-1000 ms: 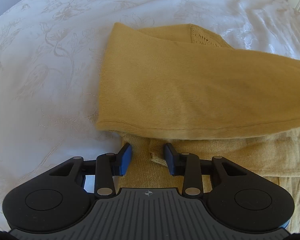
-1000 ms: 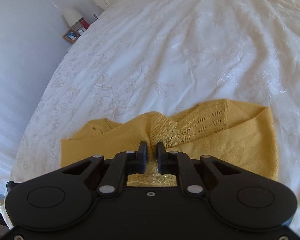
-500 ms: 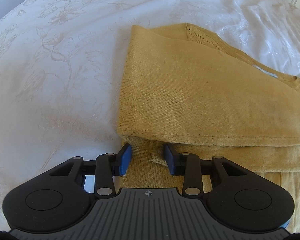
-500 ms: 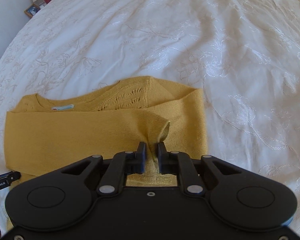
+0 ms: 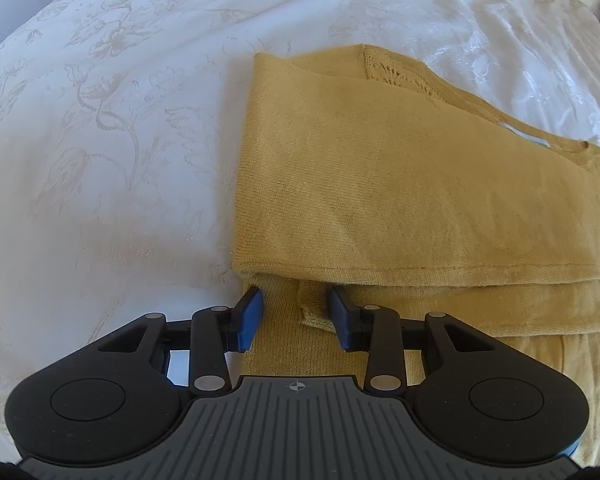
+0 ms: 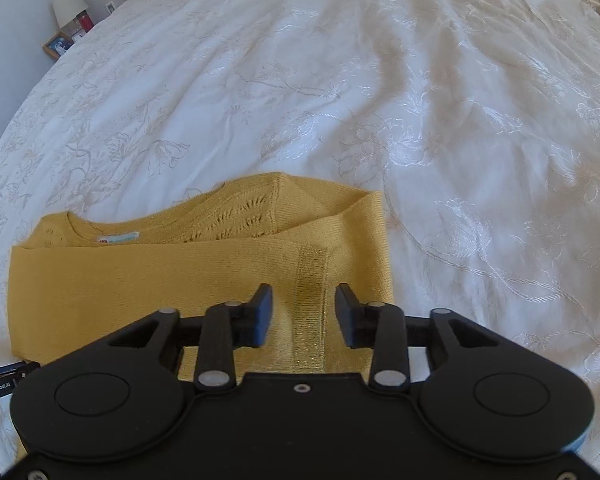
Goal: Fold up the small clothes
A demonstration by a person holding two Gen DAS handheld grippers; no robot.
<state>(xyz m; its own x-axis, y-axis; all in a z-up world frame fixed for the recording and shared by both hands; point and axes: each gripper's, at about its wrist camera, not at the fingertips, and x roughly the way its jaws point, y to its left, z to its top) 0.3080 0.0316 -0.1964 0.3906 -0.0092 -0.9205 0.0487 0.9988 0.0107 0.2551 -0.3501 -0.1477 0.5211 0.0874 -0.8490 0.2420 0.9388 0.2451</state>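
Note:
A mustard-yellow knitted sweater point(image 5: 400, 184) lies partly folded on a white bedspread point(image 5: 100, 120), a sleeve laid across its body. My left gripper point(image 5: 295, 312) is open, its blue pads either side of a fabric edge at the sweater's lower left, not closed on it. In the right wrist view the sweater point(image 6: 160, 272) lies with its neckline and label at the far side. My right gripper point(image 6: 303, 310) is open over the sleeve's ribbed cuff point(image 6: 310, 304), which lies flat on the sweater.
The white embroidered bedspread point(image 6: 380, 100) stretches far around the sweater. A bedside table with a lamp point(image 6: 66, 6) and a picture frame stands at the far left. Part of the other gripper point(image 6: 4, 380) shows at the left edge.
My right gripper has opened and let go of the sleeve cuff, which now lies flat across the sweater. My left gripper stays open in the same place over the lower edge.

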